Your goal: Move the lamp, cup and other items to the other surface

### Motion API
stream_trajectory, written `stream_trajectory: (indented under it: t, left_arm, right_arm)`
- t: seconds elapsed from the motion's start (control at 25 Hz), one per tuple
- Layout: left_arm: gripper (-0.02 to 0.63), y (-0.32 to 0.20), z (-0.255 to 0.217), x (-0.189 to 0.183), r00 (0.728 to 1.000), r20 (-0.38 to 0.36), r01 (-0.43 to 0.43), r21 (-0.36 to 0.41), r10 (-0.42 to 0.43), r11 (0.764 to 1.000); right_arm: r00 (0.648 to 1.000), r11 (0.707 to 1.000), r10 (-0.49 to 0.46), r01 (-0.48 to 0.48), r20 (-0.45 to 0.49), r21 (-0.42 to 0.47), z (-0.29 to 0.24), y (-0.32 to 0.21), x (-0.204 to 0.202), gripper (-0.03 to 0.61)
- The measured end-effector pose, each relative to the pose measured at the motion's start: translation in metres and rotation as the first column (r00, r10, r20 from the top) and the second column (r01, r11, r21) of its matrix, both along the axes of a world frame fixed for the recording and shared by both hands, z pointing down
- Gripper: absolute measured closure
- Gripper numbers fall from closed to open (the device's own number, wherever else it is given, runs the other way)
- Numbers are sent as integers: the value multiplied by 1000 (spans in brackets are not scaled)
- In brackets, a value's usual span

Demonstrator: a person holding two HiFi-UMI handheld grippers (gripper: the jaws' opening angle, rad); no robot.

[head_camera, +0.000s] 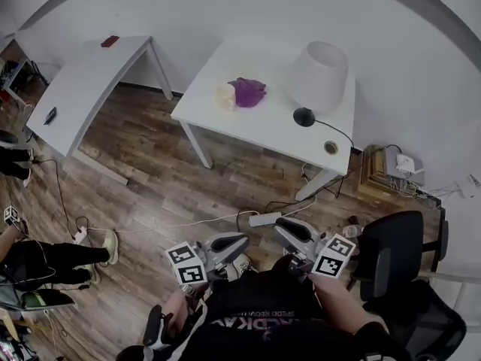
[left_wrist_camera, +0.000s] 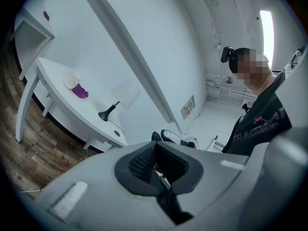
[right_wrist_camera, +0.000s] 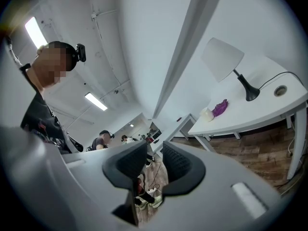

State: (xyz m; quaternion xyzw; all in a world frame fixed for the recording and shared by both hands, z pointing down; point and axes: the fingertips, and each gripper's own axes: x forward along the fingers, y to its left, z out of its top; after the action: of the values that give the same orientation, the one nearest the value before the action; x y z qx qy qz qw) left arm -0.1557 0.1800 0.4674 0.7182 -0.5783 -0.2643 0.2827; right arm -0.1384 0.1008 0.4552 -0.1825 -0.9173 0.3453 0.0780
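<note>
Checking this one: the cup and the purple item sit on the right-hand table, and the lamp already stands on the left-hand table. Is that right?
Not quite. The lamp is not on the left-hand table. It stands on the right-hand table, the same one that holds the cup and the purple item. The head view shows all three together there.

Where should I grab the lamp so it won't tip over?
Probably the lamp's thin black stem, just under the shade, coming level from the table's near edge. The shade looks too wide for the jaws; the stem is slim and bare on that side.
</note>
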Motion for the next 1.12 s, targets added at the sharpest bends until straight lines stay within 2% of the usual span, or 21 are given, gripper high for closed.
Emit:
stream_trajectory:
  t: [0.24, 0.36, 0.52, 0.64, 0.68, 0.88, 0.92, 1.04, 1.08, 1.12]
  left_arm:
    - [617, 3, -1, -4, 998, -18, 52, 20, -52, 998]
    - [617, 4, -5, -14, 996, -2, 94, 27, -94, 995]
    - [617, 4, -7, -29, 982, 7, 186, 20, -187, 982]
    - [617, -1, -7, -38, 972, 13, 234, 3, -235, 972]
    - [617, -4, -8, -41, 969, 15, 248, 2, -248, 969]
    - [617, -17, -13, -47, 948, 19, 318, 3, -318, 948]
    - [617, -18, -13, -50, 943, 19, 332, 2, -332, 943]
    - [617, -19, -9, -59, 924, 11, 383, -10, -383, 924]
    - [617, -19, -7, -60, 916, 5, 400, -17, -400, 916]
    - [617, -20, -4, -60, 910, -2, 415, -25, -415, 909]
  right_arm:
    - [998, 999, 41, -40, -38, 31, 4, -30, -9, 471]
    - [997, 995, 64, -61, -33, 84, 3, -54, -22, 471]
    - [992, 977, 114, -102, -49, 188, 16, -99, -46, 459]
    - [974, 951, 213, -189, -78, 245, 30, -150, -69, 429]
    - [966, 936, 243, -210, -87, 282, 37, -168, -75, 408]
    - [932, 848, 337, -241, -130, 472, 69, -243, -102, 410]
    - [924, 818, 360, -248, -126, 519, 75, -256, -110, 411]
    - [893, 696, 436, -258, -109, 670, 96, -299, -136, 420]
    - [882, 668, 457, -257, -113, 699, 105, -313, -143, 420]
    - [873, 652, 473, -254, -121, 714, 113, -325, -151, 420]
